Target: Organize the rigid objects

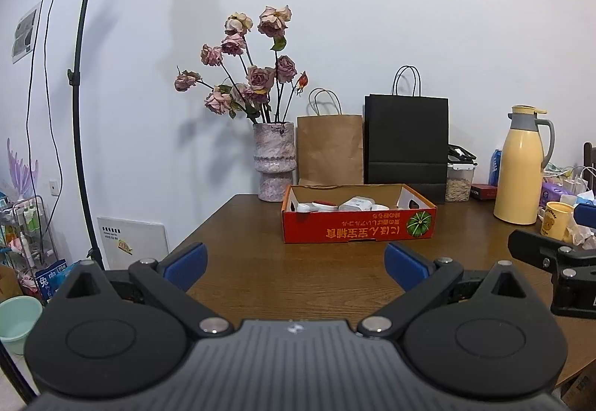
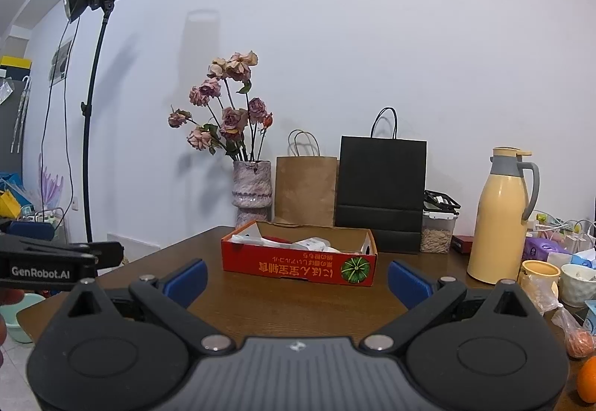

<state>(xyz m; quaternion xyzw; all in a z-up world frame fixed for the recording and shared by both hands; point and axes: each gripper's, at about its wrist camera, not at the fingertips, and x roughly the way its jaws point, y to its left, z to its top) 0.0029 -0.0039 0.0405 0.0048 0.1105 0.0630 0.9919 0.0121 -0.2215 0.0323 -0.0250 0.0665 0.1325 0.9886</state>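
Observation:
A shallow red cardboard box (image 1: 357,226) (image 2: 298,267) printed with a green pumpkin sits on the brown wooden table (image 1: 260,262) (image 2: 283,295). Inside it lie several white rigid items (image 1: 355,204) (image 2: 311,243), one with a red part. My left gripper (image 1: 296,262) is open over the table's near side, short of the box, its blue pads empty. My right gripper (image 2: 298,279) is also open and empty, just before the box. The right gripper's body (image 1: 551,254) shows at the right edge of the left wrist view; the left gripper's body (image 2: 56,258) shows at the left of the right wrist view.
Behind the box stand a vase of dried roses (image 1: 273,161), a brown paper bag (image 1: 329,150) and a black paper bag (image 1: 406,143). At right are a yellow thermos (image 1: 521,169), mugs (image 2: 540,277), a grain container (image 2: 436,232) and oranges (image 2: 588,377). A light stand (image 1: 80,113) is left of the table.

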